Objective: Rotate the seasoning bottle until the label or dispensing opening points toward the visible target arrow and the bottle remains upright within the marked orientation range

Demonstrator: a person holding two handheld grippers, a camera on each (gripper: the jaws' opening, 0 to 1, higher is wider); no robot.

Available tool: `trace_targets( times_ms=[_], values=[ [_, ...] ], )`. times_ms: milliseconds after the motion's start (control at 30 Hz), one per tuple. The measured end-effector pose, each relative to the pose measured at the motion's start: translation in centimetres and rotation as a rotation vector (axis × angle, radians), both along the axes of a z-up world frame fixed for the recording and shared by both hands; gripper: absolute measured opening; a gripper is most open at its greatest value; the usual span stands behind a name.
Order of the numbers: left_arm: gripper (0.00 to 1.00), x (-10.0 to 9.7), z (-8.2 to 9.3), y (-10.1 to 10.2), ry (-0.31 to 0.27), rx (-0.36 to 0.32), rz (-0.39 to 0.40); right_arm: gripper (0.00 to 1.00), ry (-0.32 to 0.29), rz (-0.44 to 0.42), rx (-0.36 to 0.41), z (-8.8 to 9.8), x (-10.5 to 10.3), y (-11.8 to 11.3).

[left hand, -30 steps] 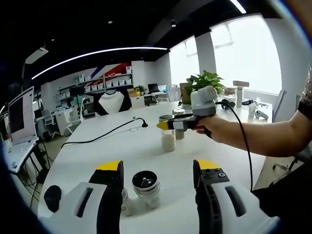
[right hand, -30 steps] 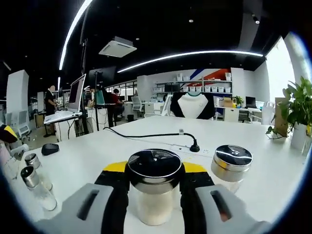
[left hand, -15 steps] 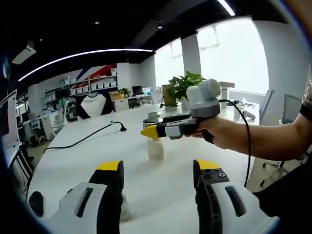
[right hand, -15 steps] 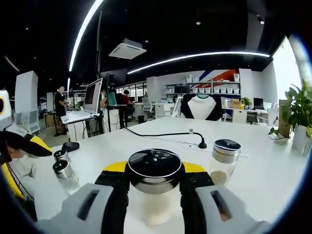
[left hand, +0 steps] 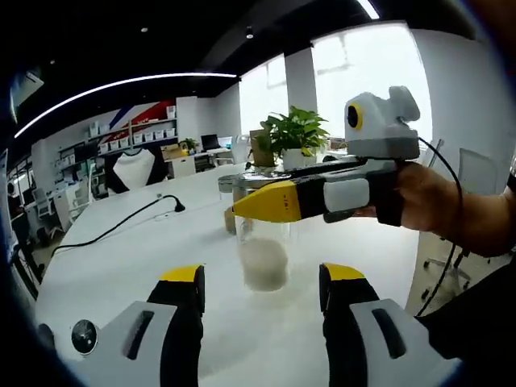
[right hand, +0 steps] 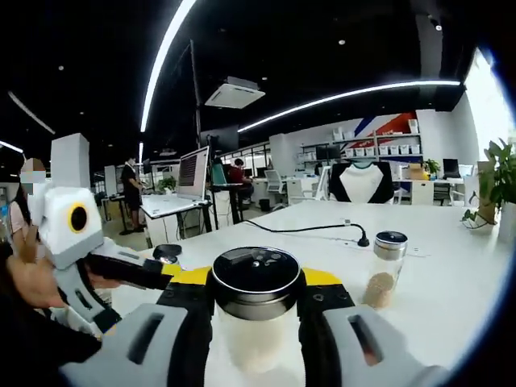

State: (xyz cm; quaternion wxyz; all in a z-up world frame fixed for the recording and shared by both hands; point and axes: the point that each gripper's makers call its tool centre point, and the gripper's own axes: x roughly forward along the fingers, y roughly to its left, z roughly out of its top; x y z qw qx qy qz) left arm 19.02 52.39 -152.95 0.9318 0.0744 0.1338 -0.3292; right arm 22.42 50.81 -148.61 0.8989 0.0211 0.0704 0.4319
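Observation:
The seasoning bottle point(right hand: 255, 284) has a black perforated lid and white powder inside. My right gripper point(right hand: 255, 279) is shut on it just below the lid, and the bottle stands upright. In the left gripper view the same bottle point(left hand: 263, 260) hangs just ahead of my open left gripper point(left hand: 262, 276). There the right gripper point(left hand: 243, 193) reaches in from the right, held by a hand point(left hand: 423, 200). Nothing lies between the left jaws. In the right gripper view the left gripper point(right hand: 153, 272) comes in low on the left, close to the bottle.
A second shaker point(right hand: 389, 258) with brownish contents stands on the white table point(right hand: 451, 266) to the right. A black cable point(right hand: 322, 228) runs across the table. Another shaker lid point(left hand: 83, 337) sits low on the left. A potted plant point(left hand: 294, 133) stands at the far edge.
The two grippers have come much closer together. The held bottle looms larger in front of the left jaws, and the left gripper has entered the right gripper view from the left.

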Motion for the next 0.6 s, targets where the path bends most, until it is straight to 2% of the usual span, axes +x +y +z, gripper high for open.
trace_targets(
  times_ms=[167,300,400,600],
  values=[
    [0.60,-0.7,0.6,-2.3,-0.007,-0.024,-0.089,0.37,0.020,0.091,0.073,1.6,-3.2,0.2],
    [0.52,-1.7,1.3,-3.6,-0.038,-0.025,-0.155,0.37,0.023,0.117,0.081,2.1,-4.7,0.2],
    [0.47,-1.9,1.4,-3.8,-0.041,-0.029,-0.172,0.37,0.018,0.137,0.077,2.3,-5.5,0.6],
    [0.45,-2.2,2.0,-3.8,-0.046,-0.041,-0.185,0.37,0.001,0.152,0.083,2.9,-6.2,1.0]
  ],
)
